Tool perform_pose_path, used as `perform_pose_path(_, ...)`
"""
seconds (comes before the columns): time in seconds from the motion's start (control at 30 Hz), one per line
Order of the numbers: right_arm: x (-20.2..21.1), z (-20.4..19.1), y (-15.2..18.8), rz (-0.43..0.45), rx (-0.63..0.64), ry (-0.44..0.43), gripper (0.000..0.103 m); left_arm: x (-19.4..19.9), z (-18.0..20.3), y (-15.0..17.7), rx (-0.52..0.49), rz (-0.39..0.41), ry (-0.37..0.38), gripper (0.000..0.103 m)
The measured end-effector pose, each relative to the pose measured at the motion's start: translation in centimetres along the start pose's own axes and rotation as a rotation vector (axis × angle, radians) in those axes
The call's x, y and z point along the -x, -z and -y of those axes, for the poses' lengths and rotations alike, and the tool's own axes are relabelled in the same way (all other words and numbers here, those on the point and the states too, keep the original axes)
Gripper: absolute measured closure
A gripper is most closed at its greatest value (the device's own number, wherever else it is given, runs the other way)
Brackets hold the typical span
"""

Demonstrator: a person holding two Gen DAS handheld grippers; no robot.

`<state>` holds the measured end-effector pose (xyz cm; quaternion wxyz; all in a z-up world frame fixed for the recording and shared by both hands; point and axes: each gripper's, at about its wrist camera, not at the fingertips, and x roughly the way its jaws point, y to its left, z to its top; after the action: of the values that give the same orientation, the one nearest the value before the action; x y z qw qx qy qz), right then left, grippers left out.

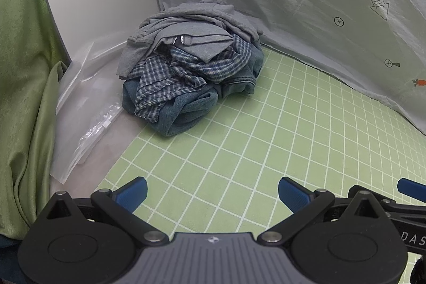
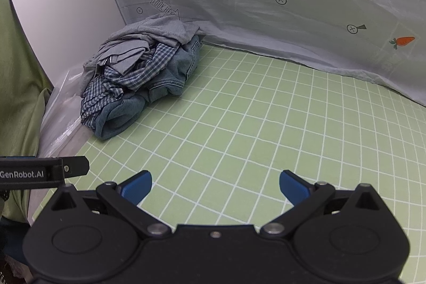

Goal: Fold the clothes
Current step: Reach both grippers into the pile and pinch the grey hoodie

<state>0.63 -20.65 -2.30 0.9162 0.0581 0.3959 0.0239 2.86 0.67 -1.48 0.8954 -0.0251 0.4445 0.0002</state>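
Nearest, left gripper (image 1: 212,192) and right gripper (image 2: 215,184): jaws wide, holding nothing, above green gridded mat (image 1: 266,151). Farther off, well apart from both, pile of clothes (image 1: 190,68) in the mat's far left corner: grey top over checked shirt (image 1: 186,73) over denim. Behind, pale carrot-printed sheet (image 1: 306,4).
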Motion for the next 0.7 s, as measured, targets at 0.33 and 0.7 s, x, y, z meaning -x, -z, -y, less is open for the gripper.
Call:
perform_pose_path(0.33, -4.5, -0.5, -7.1, 0.037, 0.062, 0.012, 0.000, -4.3, -1.0, -7.3, 0.049, 0.037, -0.005, 0.000)
perform_pose_path(0.7, -16.5, -5.8, -19.2, 0.088, 0.148, 0.024, 0.000, -13.7, -7.6, -20.1, 0.152, 0.078, -0.087, 0.000)
